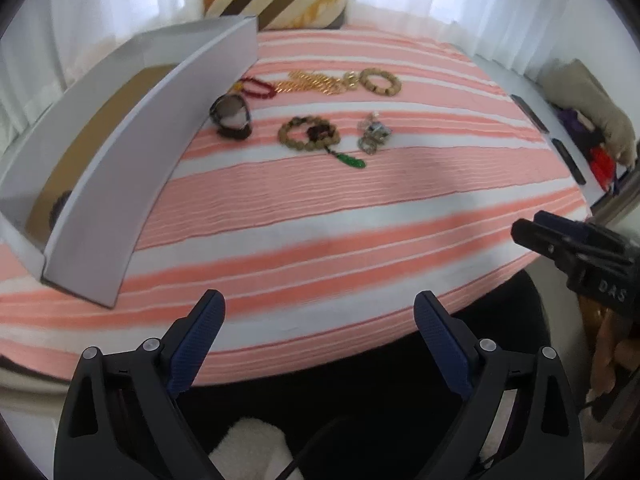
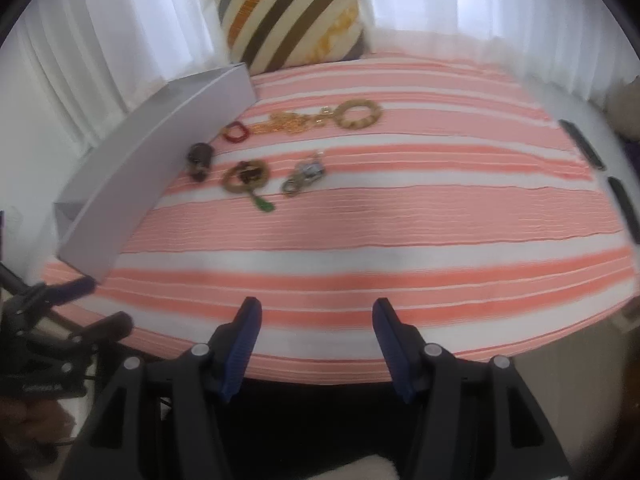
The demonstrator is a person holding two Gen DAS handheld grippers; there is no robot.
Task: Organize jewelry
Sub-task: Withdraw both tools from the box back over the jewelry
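Near table edge, left gripper (image 1: 320, 320) and right gripper (image 2: 316, 328) hover wide open, empty, jewelry (image 1: 310, 134) laid beside white box (image 1: 120, 160) for loading.

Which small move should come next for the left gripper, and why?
Probably reach the left gripper forward to the watch. Both grippers are open and hold nothing, all the jewelry lies on the striped cloth, and the watch sits nearest the white box.
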